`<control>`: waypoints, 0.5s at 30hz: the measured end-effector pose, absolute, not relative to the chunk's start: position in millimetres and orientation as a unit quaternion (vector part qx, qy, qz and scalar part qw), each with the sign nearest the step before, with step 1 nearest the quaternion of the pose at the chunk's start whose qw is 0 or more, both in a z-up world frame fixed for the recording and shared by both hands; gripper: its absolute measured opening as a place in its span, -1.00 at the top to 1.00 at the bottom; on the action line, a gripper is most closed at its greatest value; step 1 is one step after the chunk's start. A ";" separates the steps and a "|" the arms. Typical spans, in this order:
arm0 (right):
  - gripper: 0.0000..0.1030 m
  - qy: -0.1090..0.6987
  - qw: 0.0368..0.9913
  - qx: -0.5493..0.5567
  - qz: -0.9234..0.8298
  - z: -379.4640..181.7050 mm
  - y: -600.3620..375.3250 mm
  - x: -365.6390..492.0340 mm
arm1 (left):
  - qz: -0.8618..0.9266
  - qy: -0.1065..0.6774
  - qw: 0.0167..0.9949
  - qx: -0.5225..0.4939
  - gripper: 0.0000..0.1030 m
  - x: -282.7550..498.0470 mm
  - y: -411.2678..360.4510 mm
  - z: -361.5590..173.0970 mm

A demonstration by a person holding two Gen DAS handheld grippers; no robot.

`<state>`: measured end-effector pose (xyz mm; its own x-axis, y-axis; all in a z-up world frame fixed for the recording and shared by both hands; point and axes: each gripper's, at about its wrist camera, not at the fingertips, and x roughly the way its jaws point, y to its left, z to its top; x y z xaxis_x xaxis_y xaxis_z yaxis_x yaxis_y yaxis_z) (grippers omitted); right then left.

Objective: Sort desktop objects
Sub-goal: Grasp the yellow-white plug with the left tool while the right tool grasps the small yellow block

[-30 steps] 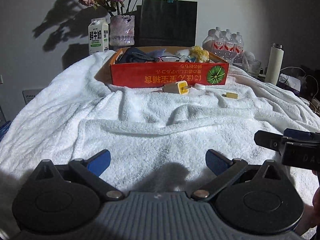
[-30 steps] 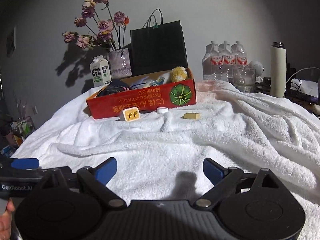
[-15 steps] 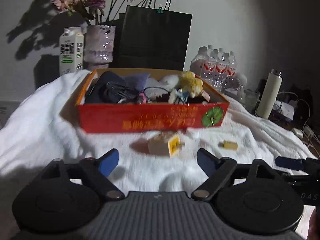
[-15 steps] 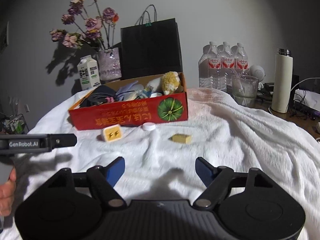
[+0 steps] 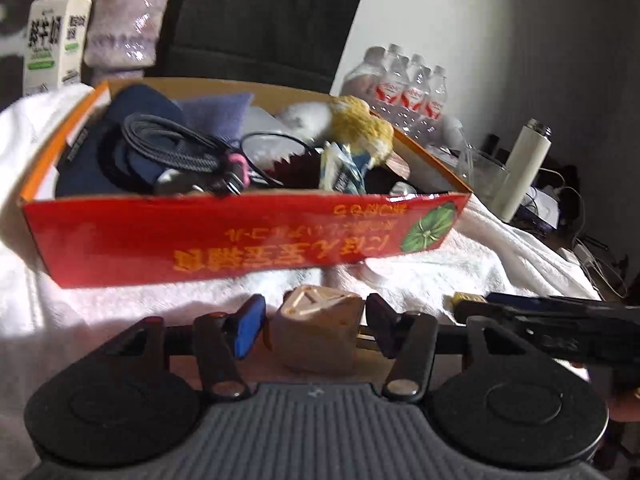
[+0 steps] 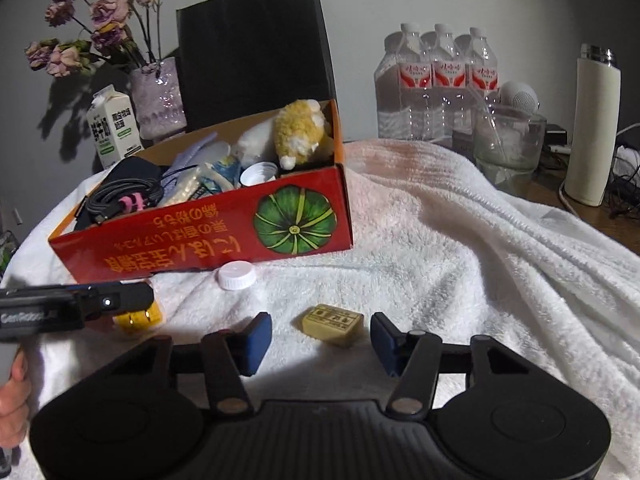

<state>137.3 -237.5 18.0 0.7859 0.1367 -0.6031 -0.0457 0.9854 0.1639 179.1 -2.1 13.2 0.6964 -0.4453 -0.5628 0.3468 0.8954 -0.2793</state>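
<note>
Left gripper is closing around the beige plug adapter on the white towel, just near of the red box; pads not yet touching. Right gripper is closing on the small yellow block, also untouched. Risks: the adapter's rounded corners could squirt out; the low block could get pushed into the soft towel, pinching pile instead. White cap remains loose.

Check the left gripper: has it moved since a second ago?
Yes. The left gripper advanced toward the red box, which now looms far larger; its closing jaws flank the charger plug, not yet touching.
</note>
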 end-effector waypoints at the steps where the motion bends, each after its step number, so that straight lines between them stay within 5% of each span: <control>1: 0.18 0.325 0.942 0.064 0.044 16.2 -235.2 140.8 | -0.218 0.326 0.917 -0.077 -0.12 179.8 -2.6 11.3; 4: 0.42 0.323 0.945 0.039 0.035 13.1 -228.9 146.2 | -0.224 0.341 0.907 -0.104 -0.13 185.4 0.4 3.5; 15: 0.43 0.284 0.956 0.039 0.066 33.1 -223.9 105.0 | -0.158 0.282 0.944 -0.065 -0.05 122.3 -9.1 38.5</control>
<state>105.0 -223.9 33.1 0.8297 0.1486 -0.5381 -0.1043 0.9882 0.1121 122.2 -9.1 38.5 0.7911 -0.3350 -0.5118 0.2612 0.9416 -0.2126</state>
